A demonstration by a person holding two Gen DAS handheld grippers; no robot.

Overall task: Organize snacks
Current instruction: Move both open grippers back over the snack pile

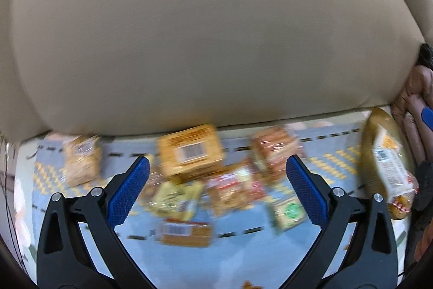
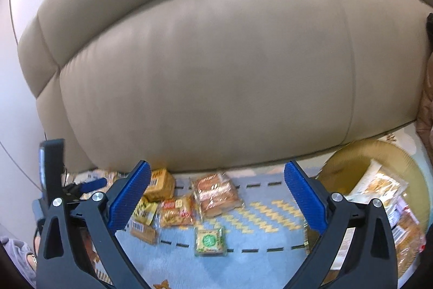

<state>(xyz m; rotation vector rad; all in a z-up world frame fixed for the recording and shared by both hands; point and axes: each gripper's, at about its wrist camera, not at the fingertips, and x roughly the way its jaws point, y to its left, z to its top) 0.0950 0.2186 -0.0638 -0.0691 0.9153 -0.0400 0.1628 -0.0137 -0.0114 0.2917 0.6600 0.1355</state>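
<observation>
Both claws spread wide, empty.
Left gripper and right gripper hover above snack packets on blue mat, touching nothing; gold tray right of packets.

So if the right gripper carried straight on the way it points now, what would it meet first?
Probably the beige sofa cushion filling the view ahead; the right gripper is open and empty, the snacks lying lower. Depth is unclear.

A beige sofa back rises behind a light-blue mat patterned with yellow zigzags and black dashes.
</observation>
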